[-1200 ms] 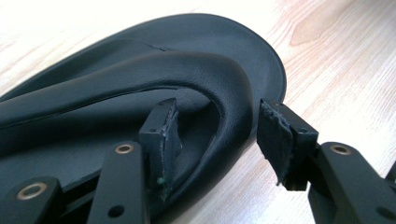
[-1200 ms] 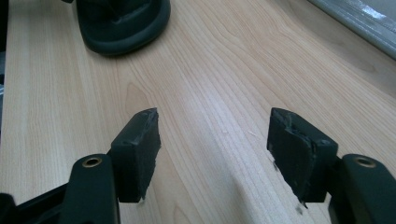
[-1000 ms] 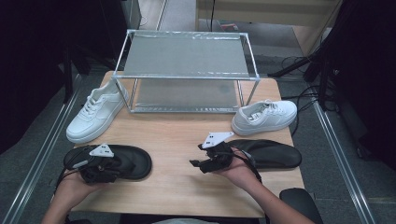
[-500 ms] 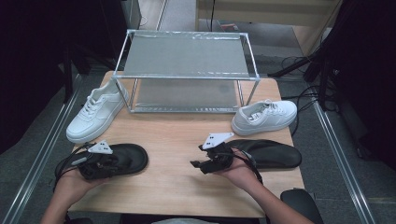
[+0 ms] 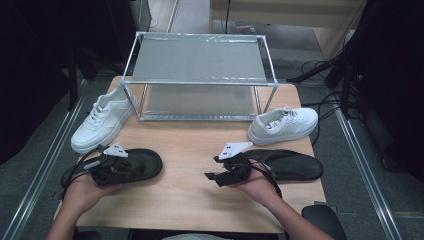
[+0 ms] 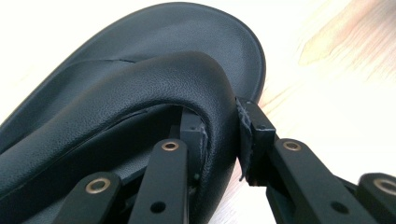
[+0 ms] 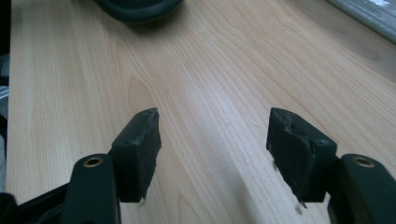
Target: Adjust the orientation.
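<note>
Since a moment ago your left hand (image 5: 85, 192) has drawn the left black sandal (image 5: 135, 167) slightly toward you and to the left, while your right hand (image 5: 257, 186) has stayed put. Your left claw (image 6: 223, 140) is pinching that sandal's strap (image 6: 154, 74): in the left gripper view one jaw sits under the padded strap and the other presses on its outer side, though the inner pad is mostly hidden by the leather. From the high view the sandal's heel end is covered by the claw and your hand, so only the toe half reads clearly. Your right claw (image 7: 212, 154) is spread wide over bare desk (image 7: 224, 70) with nothing between the jaws; the right gripper view catches only a dark rounded edge of the left sandal at the top. The second black sandal (image 5: 290, 162) lies just behind your right hand, its near end hidden. Two white sneakers (image 5: 102, 120) (image 5: 282, 124) flank the metal shelf rack (image 5: 200, 75) at the desk's far side.
</note>
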Available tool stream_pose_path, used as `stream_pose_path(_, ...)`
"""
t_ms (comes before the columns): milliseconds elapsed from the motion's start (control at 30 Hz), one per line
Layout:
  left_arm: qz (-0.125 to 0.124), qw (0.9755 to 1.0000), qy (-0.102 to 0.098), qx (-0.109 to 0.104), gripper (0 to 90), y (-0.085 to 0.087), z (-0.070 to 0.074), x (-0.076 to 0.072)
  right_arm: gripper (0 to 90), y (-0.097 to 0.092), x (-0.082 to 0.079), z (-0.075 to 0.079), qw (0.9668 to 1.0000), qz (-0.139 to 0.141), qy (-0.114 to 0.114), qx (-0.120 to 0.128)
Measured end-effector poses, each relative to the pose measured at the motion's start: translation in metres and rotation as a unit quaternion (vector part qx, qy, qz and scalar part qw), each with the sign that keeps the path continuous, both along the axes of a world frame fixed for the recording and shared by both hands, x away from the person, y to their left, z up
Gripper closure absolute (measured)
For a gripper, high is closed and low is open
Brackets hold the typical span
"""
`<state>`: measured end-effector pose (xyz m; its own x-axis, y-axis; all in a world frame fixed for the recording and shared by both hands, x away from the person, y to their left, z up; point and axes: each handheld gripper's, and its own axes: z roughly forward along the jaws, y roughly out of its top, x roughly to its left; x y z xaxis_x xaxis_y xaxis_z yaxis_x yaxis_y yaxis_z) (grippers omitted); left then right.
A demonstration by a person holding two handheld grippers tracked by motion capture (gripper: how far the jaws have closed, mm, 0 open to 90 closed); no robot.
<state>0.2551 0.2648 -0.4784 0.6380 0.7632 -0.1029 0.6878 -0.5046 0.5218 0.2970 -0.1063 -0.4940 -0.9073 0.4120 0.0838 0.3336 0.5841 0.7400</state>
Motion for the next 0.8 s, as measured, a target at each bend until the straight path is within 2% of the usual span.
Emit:
stream_pose_path(67, -0.002, 1.0, 0.001, 0.002, 75.2, -0.005, 0.006, 0.002, 36.1, -0.001, 0.0, 0.001, 1.0, -0.004, 0.0, 0.002)
stream_pose_path(233, -0.009, 0.9999, 0.001, -0.015, 75.5, -0.019, 0.018, 0.01, 36.2, -0.005, -0.001, 0.002, 0.9999, -0.01, -0.003, 0.007)
stream_pose_path(333, -0.016, 0.9998, 0.002, -0.011, 75.6, -0.031, 0.023, 0.018, 36.2, -0.006, -0.001, 0.003, 0.9999, -0.012, -0.005, 0.009)
stream_pose_path(400, -0.021, 0.9996, 0.006, -0.016, 75.6, -0.039, 0.026, 0.026, 36.2, -0.008, -0.001, 0.004, 0.9998, -0.015, -0.006, 0.012)
stream_pose_path(567, -0.028, 0.9989, 0.012, -0.036, 75.6, -0.059, 0.03, 0.042, 36.4, -0.012, 0.0, 0.005, 0.9995, -0.024, -0.008, 0.018)
stream_pose_path(800, -0.047, 0.9981, 0.015, -0.037, 75.6, -0.096, 0.028, 0.062, 36.4, -0.018, 0.0, 0.006, 0.9992, -0.034, -0.009, 0.021)
